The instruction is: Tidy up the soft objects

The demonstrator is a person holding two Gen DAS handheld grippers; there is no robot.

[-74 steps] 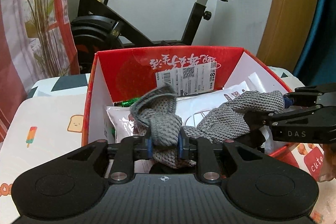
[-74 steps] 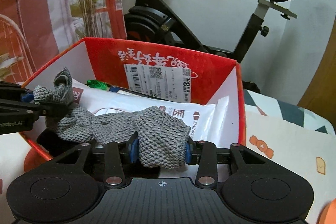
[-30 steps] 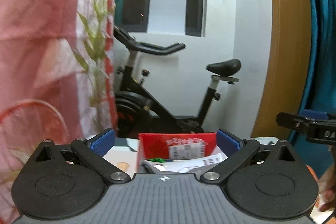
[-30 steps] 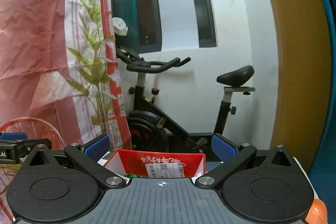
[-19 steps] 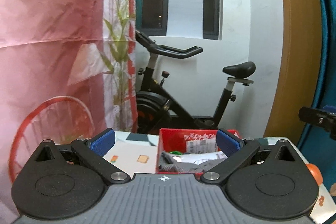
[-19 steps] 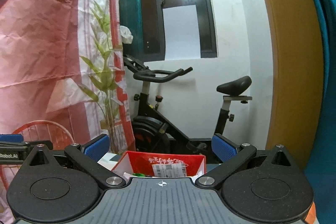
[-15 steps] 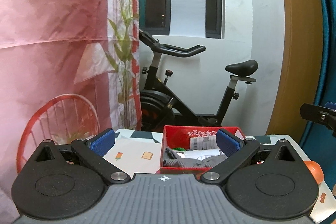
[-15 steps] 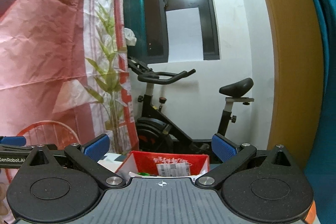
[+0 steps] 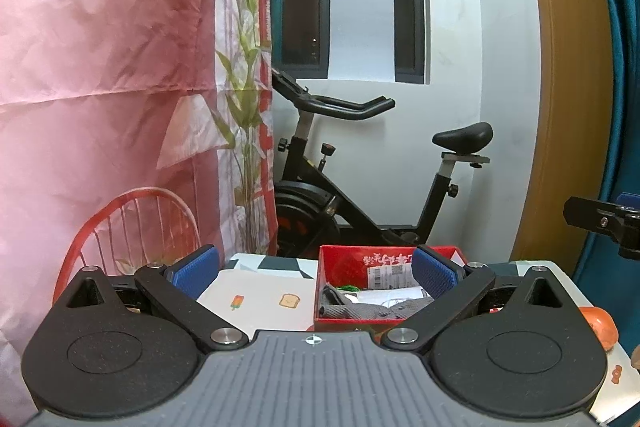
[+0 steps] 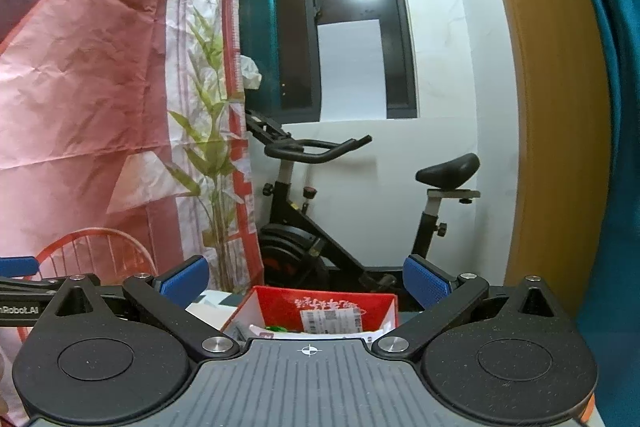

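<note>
- Left gripper (image 9: 314,273): fingers wide apart, holding nothing. Right gripper (image 10: 306,281): same, wide and empty.
- Grey knit (image 9: 370,311) lies in the red box (image 9: 344,263), far beyond both grippers, touching neither; in the right view it is hidden.
- Box sits on a table (image 9: 260,301) with a printed cloth; white packets (image 9: 394,295) lie behind the knit.
- Room: exercise bike (image 9: 360,195) beyond the table, pink curtain (image 9: 108,67) left, teal curtain (image 9: 616,67) right.
- Orange ball (image 9: 600,323) near the table's right edge.
</note>
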